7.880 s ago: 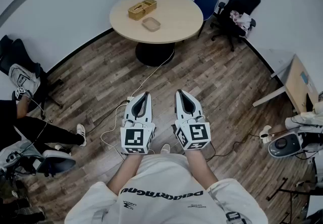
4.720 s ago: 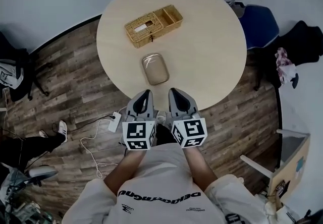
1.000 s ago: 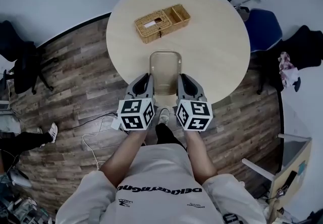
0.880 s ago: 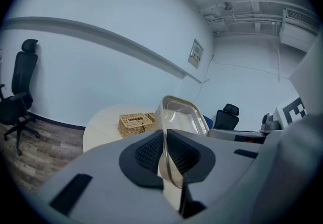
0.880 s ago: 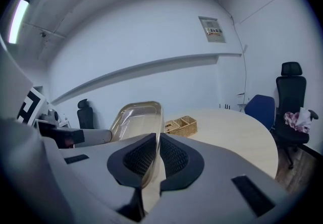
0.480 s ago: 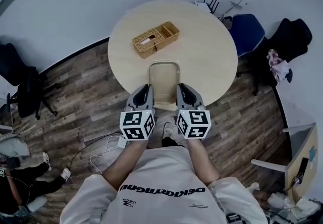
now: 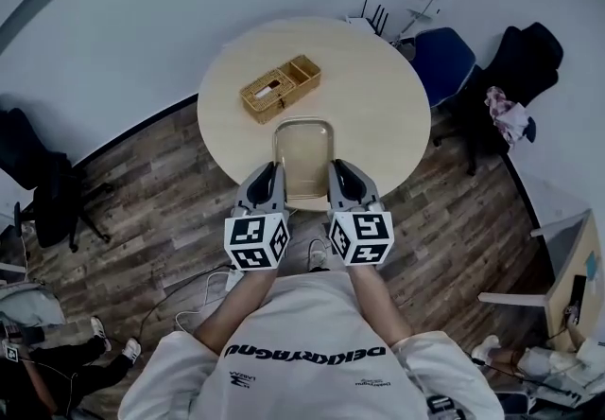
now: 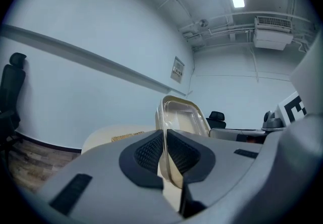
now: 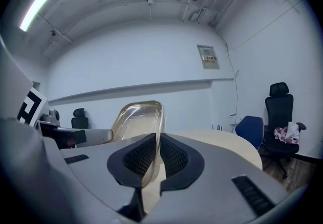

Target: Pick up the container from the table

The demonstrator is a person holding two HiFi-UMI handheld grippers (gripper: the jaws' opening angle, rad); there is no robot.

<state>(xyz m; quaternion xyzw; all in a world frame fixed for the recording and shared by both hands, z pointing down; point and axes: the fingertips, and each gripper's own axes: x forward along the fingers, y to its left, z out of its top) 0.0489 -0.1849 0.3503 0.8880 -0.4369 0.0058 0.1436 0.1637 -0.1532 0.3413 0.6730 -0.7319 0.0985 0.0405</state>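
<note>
Both left gripper (image 7: 269, 168) and right gripper (image 7: 338, 167) clamp jaws on the clear container (image 7: 302, 151); shirt print (image 7: 307, 352) reads inverted.

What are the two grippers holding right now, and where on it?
The clear container, held by both: left gripper jaws shut on its left rim, right gripper jaws shut on its right rim.

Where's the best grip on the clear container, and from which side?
Its thin raised rim, one gripper per long side, coming in from the near end. The container is wide and shallow, and the left gripper and right gripper each clamp that rim now.
</note>
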